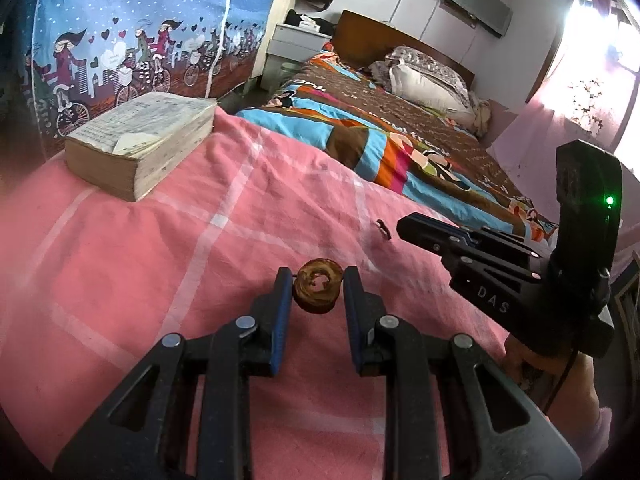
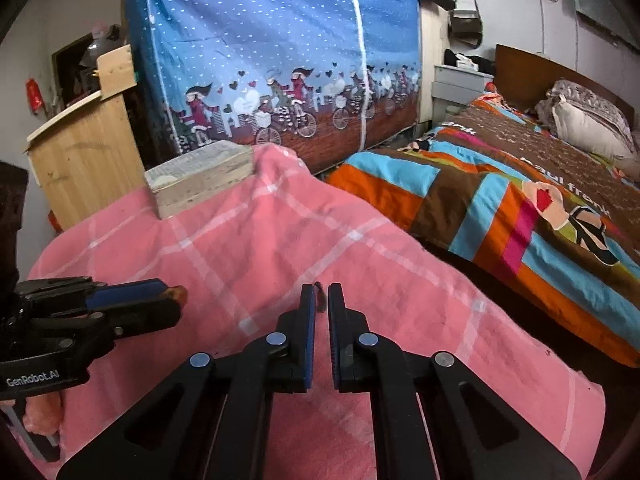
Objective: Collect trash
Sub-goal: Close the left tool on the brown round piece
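Left wrist view (A): left tongs [image 1: 315, 276] spread wide on either side of brown ring-shaped scrap [image 1: 317, 291], lying on pink checked cloth [image 1: 160, 264], well in front of and to the right of thick book [image 1: 140, 148]. Sliver of gap visible at one blue pad [image 1: 282, 312]; no squeeze yet, to judge by that.

Right wrist view (B): right tongs [image 2: 321, 292] narrowed to a slim slot, not fully closed, around small dark scrap [image 2: 320, 300], farther right of the book than the ring. Contact with the scrap too small to tell.

(A): Advice for the ring: centred between the pads, closed slowly across the full width. Probably dry and brittle, so light pressure only; lifted straight up, away from the cloth.

(B): Advice for the dark scrap: tips lowered until just brushing the cloth, then closed. Risk, as judged: a fold of soft fabric pinched along with it, or a thin piece slipping out of the slot. Checked before lifting.

(A): Both pieces still on the cloth; no bin or bag in either view.
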Action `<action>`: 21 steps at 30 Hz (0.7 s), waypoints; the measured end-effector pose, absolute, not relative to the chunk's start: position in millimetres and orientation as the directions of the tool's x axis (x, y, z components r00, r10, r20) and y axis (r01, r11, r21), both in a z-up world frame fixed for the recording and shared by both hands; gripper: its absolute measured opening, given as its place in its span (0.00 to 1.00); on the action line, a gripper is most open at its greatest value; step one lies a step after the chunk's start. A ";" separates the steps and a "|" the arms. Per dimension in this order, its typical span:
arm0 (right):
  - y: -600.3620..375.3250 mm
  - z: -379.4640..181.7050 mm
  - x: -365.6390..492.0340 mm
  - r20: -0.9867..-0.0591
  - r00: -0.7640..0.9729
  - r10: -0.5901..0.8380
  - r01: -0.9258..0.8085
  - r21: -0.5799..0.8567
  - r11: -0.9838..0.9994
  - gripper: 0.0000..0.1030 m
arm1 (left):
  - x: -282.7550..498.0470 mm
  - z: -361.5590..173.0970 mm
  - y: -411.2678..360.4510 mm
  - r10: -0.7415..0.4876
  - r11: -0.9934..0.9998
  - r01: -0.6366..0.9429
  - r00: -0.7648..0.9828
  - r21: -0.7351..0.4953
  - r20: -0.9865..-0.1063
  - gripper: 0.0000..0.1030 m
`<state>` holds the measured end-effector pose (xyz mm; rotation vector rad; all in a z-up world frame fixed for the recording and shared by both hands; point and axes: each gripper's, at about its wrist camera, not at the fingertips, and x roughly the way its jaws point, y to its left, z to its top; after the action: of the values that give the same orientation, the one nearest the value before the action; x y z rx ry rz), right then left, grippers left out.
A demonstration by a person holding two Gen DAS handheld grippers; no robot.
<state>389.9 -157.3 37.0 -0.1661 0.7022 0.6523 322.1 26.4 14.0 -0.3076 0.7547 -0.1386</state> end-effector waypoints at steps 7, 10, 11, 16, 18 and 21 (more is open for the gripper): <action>-151.3 33.5 403.9 -0.679 0.524 0.514 -0.624 0.105 0.775 0.27 | 327.3 9.6 34.8 -0.225 0.938 -0.027 0.709 -0.345 -0.669 0.28; -147.1 29.7 408.2 -0.696 0.501 0.514 -0.632 0.112 0.767 0.29 | 328.8 9.0 34.7 -0.233 0.936 -0.023 0.706 -0.350 -0.669 0.28; -145.5 27.5 411.4 -0.708 0.492 0.507 -0.629 0.113 0.769 0.29 | 329.1 8.8 34.2 -0.235 0.937 -0.020 0.706 -0.350 -0.669 0.28; -140.5 21.6 419.3 -0.729 0.479 0.489 -0.618 0.116 0.778 0.11 | 328.4 8.8 32.1 -0.238 0.936 -0.017 0.704 -0.351 -0.669 0.28; -143.7 20.9 419.1 -0.725 0.471 0.503 -0.618 0.135 0.774 0.06 | 328.1 8.6 31.7 -0.241 0.934 -0.018 0.703 -0.356 -0.669 0.28; -142.2 23.1 411.0 -0.714 0.478 0.511 -0.636 0.121 0.763 0.04 | 327.0 8.8 31.9 -0.240 0.935 -0.016 0.707 -0.354 -0.665 0.28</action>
<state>411.0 -142.2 23.1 -0.1695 0.8112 0.7043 327.0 31.9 8.8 -0.3492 0.7791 -0.1275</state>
